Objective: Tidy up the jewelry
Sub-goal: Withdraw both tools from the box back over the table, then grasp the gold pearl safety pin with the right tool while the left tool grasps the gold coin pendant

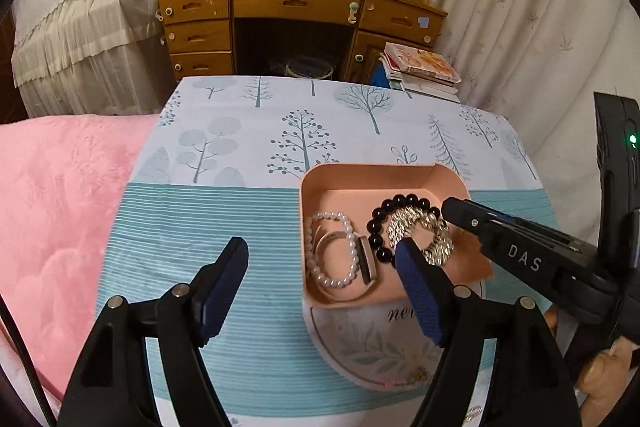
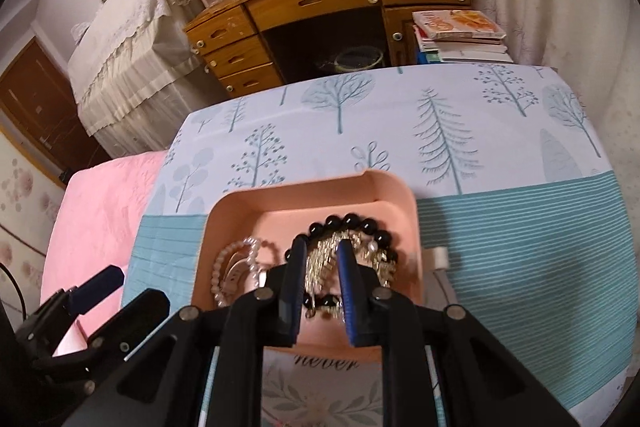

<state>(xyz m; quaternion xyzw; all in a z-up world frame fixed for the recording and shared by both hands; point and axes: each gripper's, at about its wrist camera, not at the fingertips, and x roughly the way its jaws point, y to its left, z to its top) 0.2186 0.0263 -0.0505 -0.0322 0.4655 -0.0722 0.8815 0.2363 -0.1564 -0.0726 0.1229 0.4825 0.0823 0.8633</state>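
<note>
Item, pink tray [image 2: 412,227]: black bead bracelet [image 2: 352,221], gold chain bracelet [image 2: 320,259] and pearl bracelet [image 2: 236,259] inside; my right gripper [image 2: 320,253] narrowed about the chain, seemingly gripping, to release next; left gripper [image 1: 320,255] spread wide, idle.

- A wooden desk [image 1: 300,7] is standing at twelve o'clock, mugs sitting on top.
- Stacked books [image 1: 420,71] are lying at one o'clock.
- A pink blanket [image 1: 60,207] is spreading at nine o'clock.
- A tree-print tablecloth [image 1: 260,131] is covering the table.
</note>
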